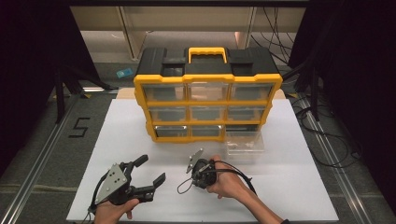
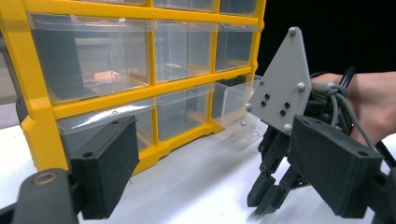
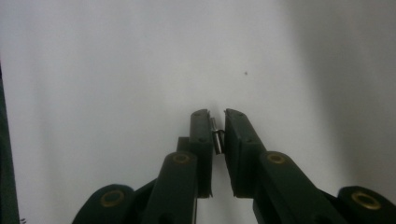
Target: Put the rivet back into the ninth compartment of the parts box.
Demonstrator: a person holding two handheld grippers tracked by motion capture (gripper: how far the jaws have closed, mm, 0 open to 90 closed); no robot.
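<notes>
A yellow and black drawer cabinet (image 1: 208, 100) stands at the back of the white board (image 1: 126, 140). Its bottom right clear drawer (image 1: 245, 142) is pulled out, and in the left gripper view a couple of small metal bits lie in that drawer (image 2: 233, 105). My right gripper (image 3: 217, 114) points down at the board and is shut on a small metal pin (image 3: 216, 137) held upright between its pads. From the high view the right gripper (image 1: 201, 173) is in front of the cabinet's middle. My left gripper (image 1: 152, 169) rests open to its left, holding nothing.
The left gripper view looks past its own wide jaws at the cabinet (image 2: 42, 116) and at the right gripper (image 2: 266, 203) with its grey plate. Cables run over the floor at the right. A blue object (image 1: 124, 72) lies on the floor at the back left.
</notes>
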